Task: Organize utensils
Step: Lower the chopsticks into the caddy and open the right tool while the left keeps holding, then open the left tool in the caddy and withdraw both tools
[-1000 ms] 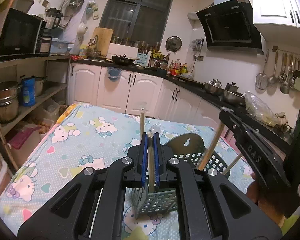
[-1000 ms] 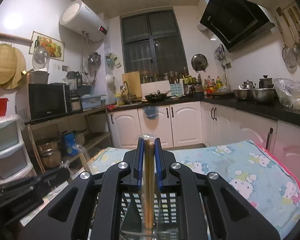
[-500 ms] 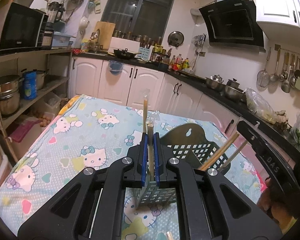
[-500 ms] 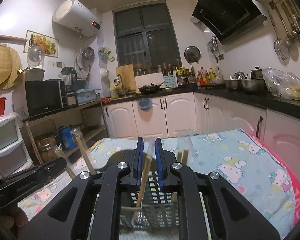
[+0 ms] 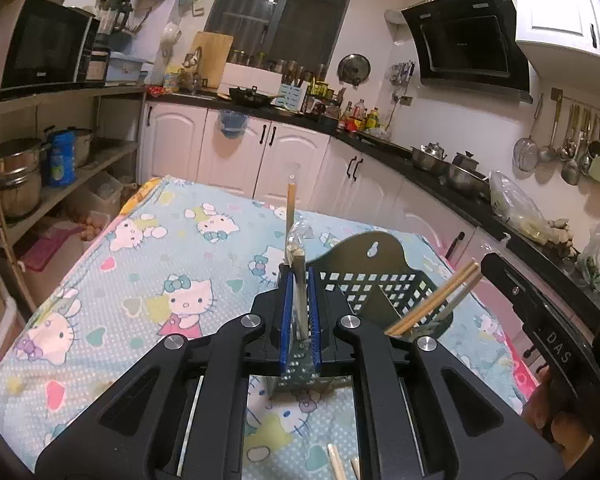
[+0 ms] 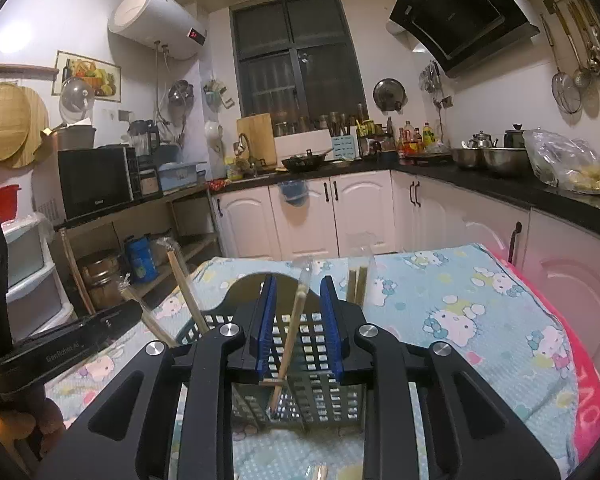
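Since a second ago the right claw has spread wide, leaving its chopsticks leaning free in the basket on the tabletop. Left claw clamps a wrapped pair above the basket; lowered off-line, it could snag the rim and tip it.

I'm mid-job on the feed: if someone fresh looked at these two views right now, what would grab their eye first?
Probably the left gripper, shut on wrapped chopsticks that stand upright just in front of the dark slotted utensil basket. Next, the right gripper is open above that basket, with a chopstick leaning inside it between the blue pads. Under it all, the bright Hello Kitty tablecloth covers the table.
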The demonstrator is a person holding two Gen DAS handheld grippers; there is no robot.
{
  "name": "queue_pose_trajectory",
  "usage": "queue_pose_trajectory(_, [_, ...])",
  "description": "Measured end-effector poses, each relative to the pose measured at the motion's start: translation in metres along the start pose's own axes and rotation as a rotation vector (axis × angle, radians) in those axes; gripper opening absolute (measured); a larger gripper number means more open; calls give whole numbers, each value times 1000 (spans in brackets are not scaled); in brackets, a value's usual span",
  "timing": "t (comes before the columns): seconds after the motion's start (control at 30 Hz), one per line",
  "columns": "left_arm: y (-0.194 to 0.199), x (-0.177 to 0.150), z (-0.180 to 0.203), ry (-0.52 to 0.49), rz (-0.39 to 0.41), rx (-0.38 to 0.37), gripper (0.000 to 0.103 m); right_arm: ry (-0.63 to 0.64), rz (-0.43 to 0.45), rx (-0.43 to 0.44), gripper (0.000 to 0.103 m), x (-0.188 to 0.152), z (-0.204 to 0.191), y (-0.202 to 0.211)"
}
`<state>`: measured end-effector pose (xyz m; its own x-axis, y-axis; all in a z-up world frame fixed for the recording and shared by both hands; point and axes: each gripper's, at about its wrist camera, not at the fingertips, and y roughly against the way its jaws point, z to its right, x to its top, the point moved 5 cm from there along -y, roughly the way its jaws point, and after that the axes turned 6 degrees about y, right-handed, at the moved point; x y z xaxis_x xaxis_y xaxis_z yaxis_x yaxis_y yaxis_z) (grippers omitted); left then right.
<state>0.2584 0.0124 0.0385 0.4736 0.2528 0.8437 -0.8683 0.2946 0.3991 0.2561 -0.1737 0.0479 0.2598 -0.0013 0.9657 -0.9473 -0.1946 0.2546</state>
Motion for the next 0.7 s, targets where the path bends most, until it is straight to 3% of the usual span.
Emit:
queue_pose_trajectory(0.37, [12,-10,-1,11,-19,-5,10,18,-53,-23,28,-11,0,16])
queue_pose_trajectory(0.7, [31,-20,0,14,-38,-15,35,22,-73,-6,38,-20,-3,35])
